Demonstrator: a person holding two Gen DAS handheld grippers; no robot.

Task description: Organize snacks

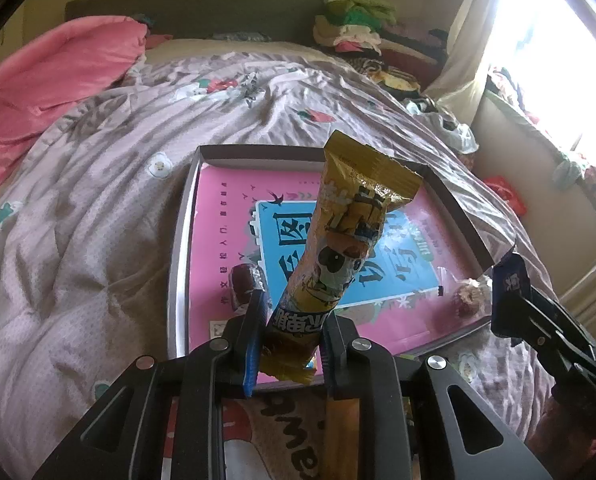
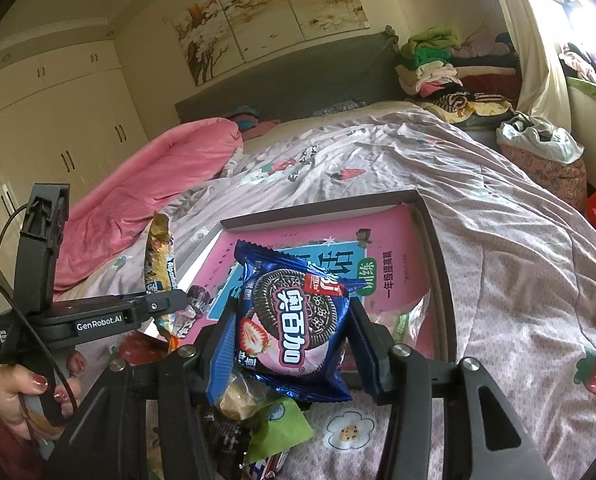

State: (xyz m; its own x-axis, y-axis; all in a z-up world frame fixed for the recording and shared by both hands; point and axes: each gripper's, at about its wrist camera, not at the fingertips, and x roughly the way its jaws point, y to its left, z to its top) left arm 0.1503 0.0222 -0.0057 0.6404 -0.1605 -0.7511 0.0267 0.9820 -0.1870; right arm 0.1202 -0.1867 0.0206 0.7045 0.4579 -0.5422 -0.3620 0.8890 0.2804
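A long yellow snack bar stands nearly upright, pinched at its lower end. A blue cookie packet faces up, held flat. Both hang above a shallow tray with a pink base, holding two small wrapped sweets.

Pink book cover lying in the tray: yellow snack bar, clamped in the left gripper, is hiding its middle print. Small dark wrapped candy left of the fingers, label too blurred to read. Below the right gripper, blue cookie packet is covering a snack pile running off the bottom edge.
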